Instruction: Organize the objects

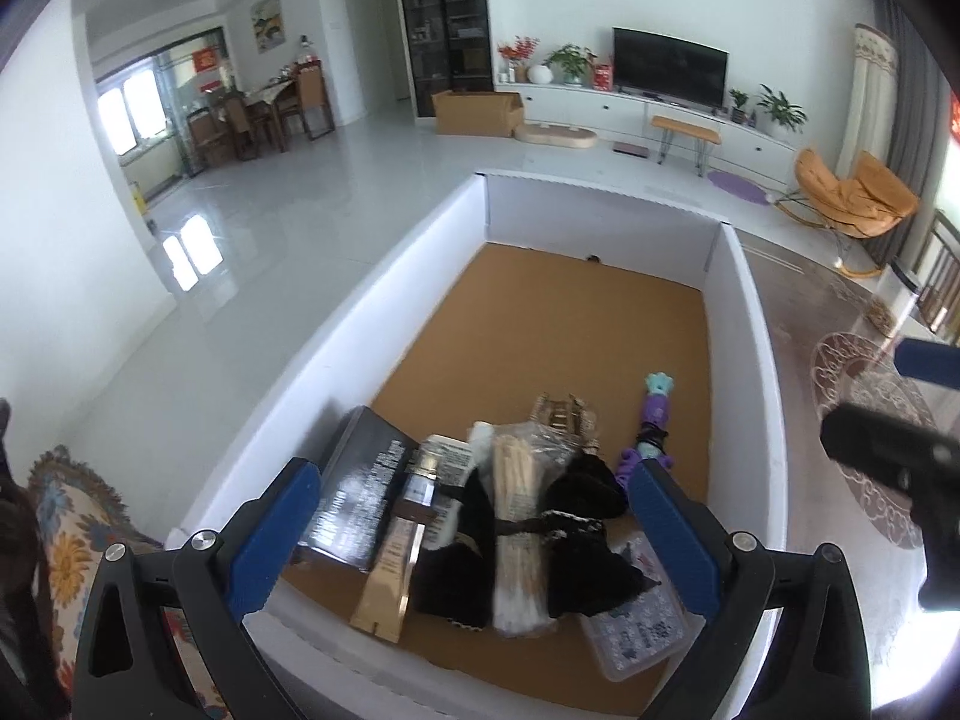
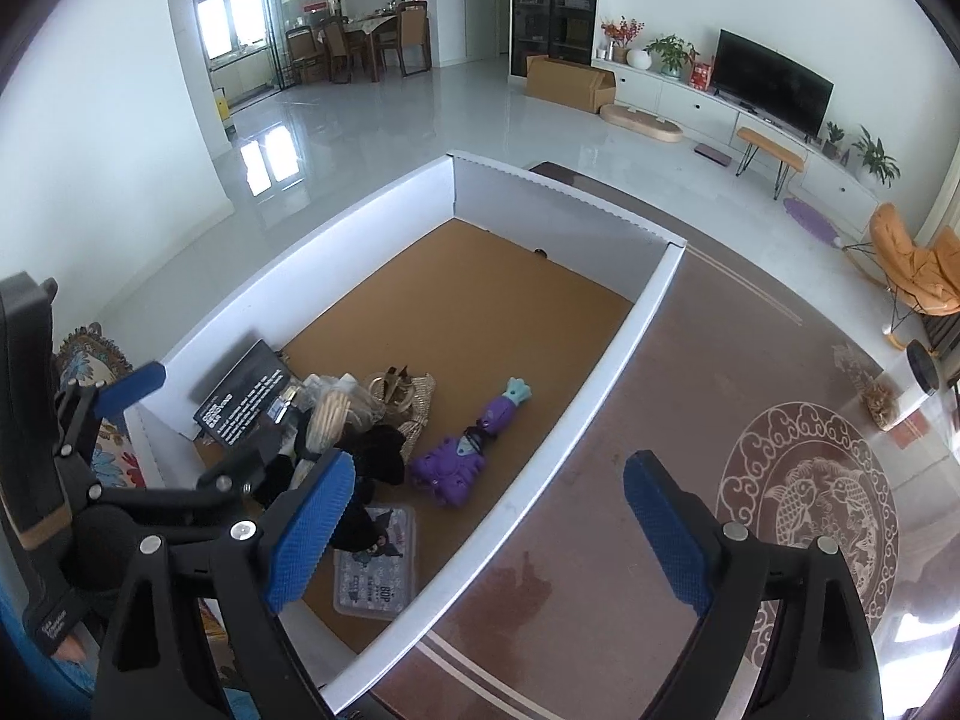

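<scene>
A white-walled box (image 1: 360,324) with a brown floor holds a pile at its near end. The pile has a black carton (image 1: 360,498), a gold tube (image 1: 396,564), a pack of wooden sticks (image 1: 519,528), black cloth (image 1: 588,528), a purple toy (image 1: 651,420) and a clear case (image 1: 642,618). My left gripper (image 1: 474,540) hangs open above the pile, its pads touching nothing. My right gripper (image 2: 489,534) stands open over the box's right wall (image 2: 600,372), with the purple toy (image 2: 462,456) just beyond. One right finger (image 1: 924,360) shows at the left view's edge.
The far half of the box floor (image 2: 480,300) is bare. A brown rug with a fish medallion (image 2: 810,510) lies right of the box, and a patterned cushion (image 1: 66,540) left of it. Beyond are white tiles, a cardboard carton (image 2: 570,81) and a TV (image 2: 774,84).
</scene>
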{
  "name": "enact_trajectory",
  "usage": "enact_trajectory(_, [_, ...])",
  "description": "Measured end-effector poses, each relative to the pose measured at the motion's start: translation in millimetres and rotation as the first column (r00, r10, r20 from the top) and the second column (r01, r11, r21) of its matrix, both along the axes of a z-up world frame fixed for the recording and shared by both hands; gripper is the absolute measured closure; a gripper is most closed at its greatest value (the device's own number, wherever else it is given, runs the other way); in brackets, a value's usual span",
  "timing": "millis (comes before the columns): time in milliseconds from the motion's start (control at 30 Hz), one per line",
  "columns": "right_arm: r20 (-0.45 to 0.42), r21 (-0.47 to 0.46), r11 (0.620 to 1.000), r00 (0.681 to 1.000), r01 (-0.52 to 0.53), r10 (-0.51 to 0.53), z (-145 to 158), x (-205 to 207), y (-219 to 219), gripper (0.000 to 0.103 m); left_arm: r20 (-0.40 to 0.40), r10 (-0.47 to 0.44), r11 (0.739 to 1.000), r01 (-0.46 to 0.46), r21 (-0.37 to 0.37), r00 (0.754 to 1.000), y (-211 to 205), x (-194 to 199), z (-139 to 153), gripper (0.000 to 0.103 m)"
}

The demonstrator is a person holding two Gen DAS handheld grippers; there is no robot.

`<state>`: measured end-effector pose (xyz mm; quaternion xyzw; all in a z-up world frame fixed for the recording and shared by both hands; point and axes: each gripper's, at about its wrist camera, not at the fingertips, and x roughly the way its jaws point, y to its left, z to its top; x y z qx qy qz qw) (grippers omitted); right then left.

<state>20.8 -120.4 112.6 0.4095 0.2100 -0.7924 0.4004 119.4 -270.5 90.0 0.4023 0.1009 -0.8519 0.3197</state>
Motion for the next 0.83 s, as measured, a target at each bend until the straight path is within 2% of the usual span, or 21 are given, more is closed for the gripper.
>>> enact_trajectory(100, [-0.002, 0.007, 1.0, 1.0, -0.014, 0.014, -0.8, 4.9, -1.1, 0.011, 0.011, 0.02, 1.0, -0.02, -0.012, 1.0, -1.8, 1.0, 0.9, 0.0])
enact_trajectory(333, [0.008, 0.02, 0.999, 1.0, -0.025, 0.025, -9.5, 8.9, -6.1, 0.011, 0.021, 0.02, 0.999, -0.02, 0.028, 1.0, -6.7, 1.6, -3.6, 0.0])
enact_trajectory(667, [0.016, 0.016, 1.0, 1.0, -0.024, 0.024, -10.8, 9.3, -9.0, 0.011, 0.008, 0.026, 0.999, -0.026, 0.046, 1.0, -12.3, 3.1, -3.9, 0.0])
enact_trajectory(833, [0.024, 0.008, 1.0, 0.999, -0.028, 0.028, -10.5, 9.8, -11.2, 0.011, -0.031, 0.039, 0.999, -0.039, 0.001, 0.999, -8.3, 9.1, 2.2, 0.0])
